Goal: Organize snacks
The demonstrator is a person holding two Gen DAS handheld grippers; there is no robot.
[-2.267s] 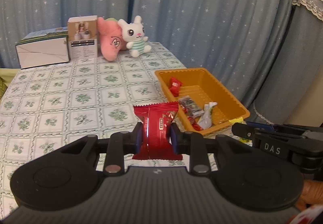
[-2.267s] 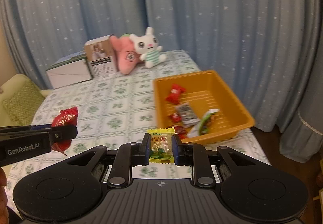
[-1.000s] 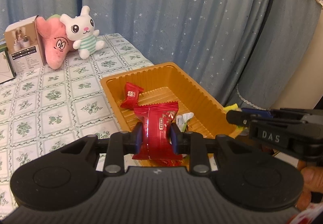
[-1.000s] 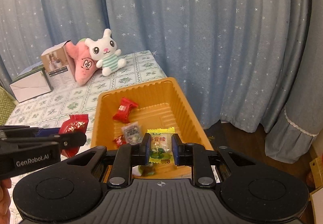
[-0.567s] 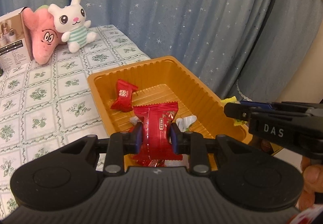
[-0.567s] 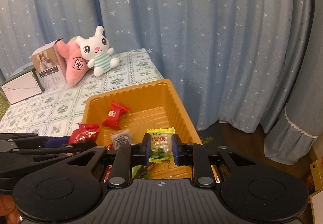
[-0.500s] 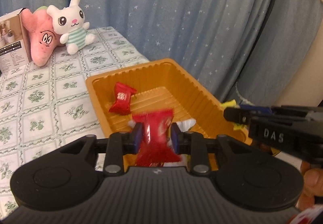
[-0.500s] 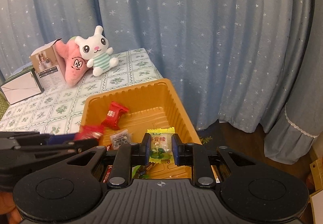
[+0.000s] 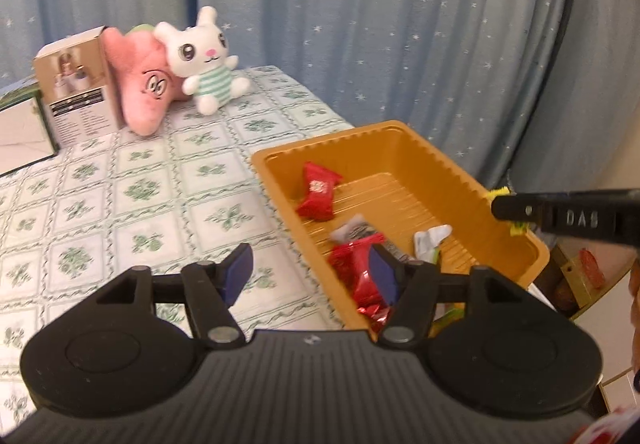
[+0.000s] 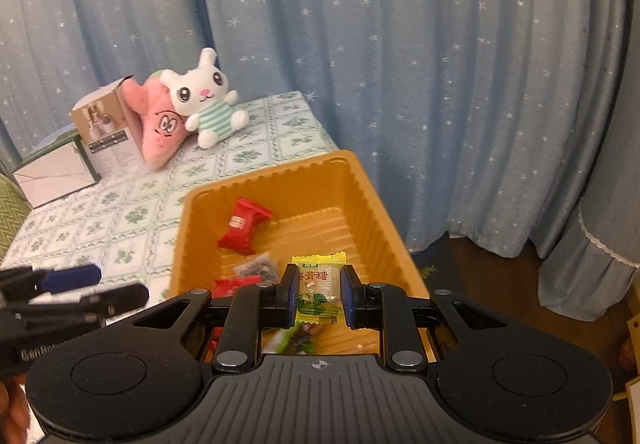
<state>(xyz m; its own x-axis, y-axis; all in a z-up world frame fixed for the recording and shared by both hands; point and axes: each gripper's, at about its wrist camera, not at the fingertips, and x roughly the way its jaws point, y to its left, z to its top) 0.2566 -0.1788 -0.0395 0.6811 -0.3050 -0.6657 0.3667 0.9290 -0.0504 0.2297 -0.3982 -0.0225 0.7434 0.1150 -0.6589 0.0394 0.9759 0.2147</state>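
My left gripper (image 9: 308, 274) hangs over the near left edge of the orange tray (image 9: 328, 140), and its jaws are opening with nothing pressed between the pads. The red snack pack (image 9: 358, 272) lies in the tray against the inner side of the right finger. A smaller red candy (image 9: 318, 192) and several other wrapped sweets also lie in the tray. My right gripper (image 10: 319, 290) is shut on a yellow-green candy (image 10: 319, 284) above the near end of the tray (image 10: 280, 172). In the right wrist view, the left gripper (image 10: 108, 286) shows at the left with its fingers apart.
A white plush rabbit (image 9: 206, 60), a pink plush (image 9: 146, 84) and two boxes (image 9: 74, 84) stand at the back of the checked tablecloth (image 9: 120, 196). Blue star curtains hang close behind the table. The tray sits at the table's right edge, with floor beyond.
The left jaws have opened and the red snack pack has dropped from them into the tray. The right gripper still holds the yellow-green candy over the tray.
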